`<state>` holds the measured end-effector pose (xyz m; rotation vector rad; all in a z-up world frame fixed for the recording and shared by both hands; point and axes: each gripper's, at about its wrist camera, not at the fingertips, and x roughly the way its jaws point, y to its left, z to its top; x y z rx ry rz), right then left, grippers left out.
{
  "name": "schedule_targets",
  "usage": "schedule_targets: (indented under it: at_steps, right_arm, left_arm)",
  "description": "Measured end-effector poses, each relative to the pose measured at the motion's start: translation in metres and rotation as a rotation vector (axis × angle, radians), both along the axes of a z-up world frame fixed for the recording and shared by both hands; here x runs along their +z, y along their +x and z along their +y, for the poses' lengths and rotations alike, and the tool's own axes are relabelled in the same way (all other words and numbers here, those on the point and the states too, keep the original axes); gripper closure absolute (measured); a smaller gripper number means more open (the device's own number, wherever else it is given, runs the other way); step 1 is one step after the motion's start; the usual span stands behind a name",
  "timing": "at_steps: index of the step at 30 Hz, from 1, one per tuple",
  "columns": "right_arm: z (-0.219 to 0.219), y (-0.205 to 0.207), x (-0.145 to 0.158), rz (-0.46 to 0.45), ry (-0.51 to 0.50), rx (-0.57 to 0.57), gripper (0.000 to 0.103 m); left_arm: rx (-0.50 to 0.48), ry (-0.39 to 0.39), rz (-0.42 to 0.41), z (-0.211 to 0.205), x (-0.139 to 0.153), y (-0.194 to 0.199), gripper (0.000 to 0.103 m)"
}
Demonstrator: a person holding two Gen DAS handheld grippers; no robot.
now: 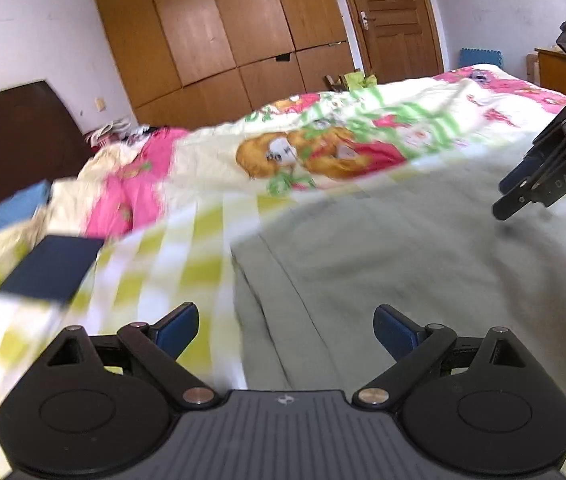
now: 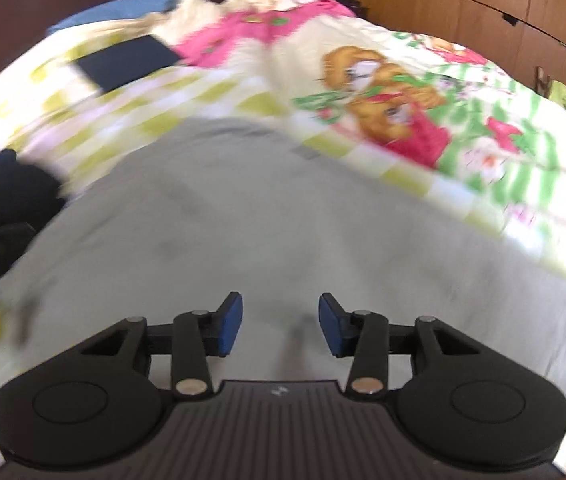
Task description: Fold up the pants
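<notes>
Both the left gripper (image 1: 286, 330) and right gripper (image 2: 280, 324) hover spread open and empty over the pale grey-green cotton pants (image 2: 243, 216) filling mid-frame; I'd pinch one edge cleanly through all layers before lifting.

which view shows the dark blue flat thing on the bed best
The left wrist view: the dark blue flat object lies large and near, left of the left gripper, on the checked quilt. In the right wrist view it is smaller, farther off and blurrier, upper left.
</notes>
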<state>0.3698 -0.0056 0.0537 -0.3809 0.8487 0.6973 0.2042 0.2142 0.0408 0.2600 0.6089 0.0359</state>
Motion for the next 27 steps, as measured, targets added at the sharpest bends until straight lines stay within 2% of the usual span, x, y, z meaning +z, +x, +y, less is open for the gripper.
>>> schedule_targets:
  at_steps: [2,5,8,10,13,15,17,18,20,21,23,24,25,27]
  right_arm:
    - [0.006,0.037,-0.004,-0.018,-0.029,-0.009,0.048]
    - [0.017,0.084,-0.017,-0.030,-0.089,-0.006,0.047]
    - [0.023,0.118,-0.031,0.001,-0.126,-0.004,0.045]
    - [0.026,0.130,-0.041,0.013,-0.167,0.011,0.044]
    - [0.029,0.143,-0.057,0.026,-0.227,0.046,0.031]
    - [0.026,0.147,-0.061,0.029,-0.215,0.046,0.027]
    - [0.022,0.149,-0.060,0.027,-0.198,0.022,0.026]
    - [0.021,0.148,-0.059,0.026,-0.192,0.026,0.028]
    - [0.020,0.141,-0.058,0.022,-0.193,0.055,0.048]
    - [0.022,0.139,-0.058,0.024,-0.203,0.063,0.053]
    - [0.026,0.136,-0.055,0.021,-0.224,0.071,0.077]
    - [0.028,0.135,-0.052,0.015,-0.237,0.068,0.083]
    - [0.029,0.134,-0.049,0.006,-0.244,0.064,0.095]
    - [0.028,0.126,-0.037,-0.022,-0.236,0.061,0.099]
  left_arm:
    - [-0.008,0.000,0.027,0.017,-0.007,0.043,0.000]
    - [0.013,0.004,0.079,0.041,-0.020,0.095,0.000]
    - [0.018,-0.096,0.126,0.059,-0.027,0.133,0.000]
    - [0.010,-0.120,0.147,0.061,-0.032,0.151,0.000]
    - [0.032,-0.130,0.208,0.066,-0.049,0.179,0.000]
    - [0.043,-0.135,0.244,0.068,-0.061,0.191,0.000]
    - [0.040,-0.118,0.244,0.066,-0.064,0.194,0.001]
    - [0.038,-0.114,0.241,0.064,-0.064,0.194,0.006]
    - [0.008,-0.125,0.251,0.062,-0.061,0.192,0.038]
    - [-0.004,-0.122,0.257,0.059,-0.060,0.193,0.044]
    - [-0.022,-0.063,0.262,0.050,-0.058,0.194,0.052]
    - [-0.028,-0.040,0.267,0.047,-0.057,0.194,0.056]
    - [-0.025,-0.023,0.266,0.045,-0.055,0.194,0.068]
    - [-0.020,-0.014,0.258,0.046,-0.048,0.192,0.069]
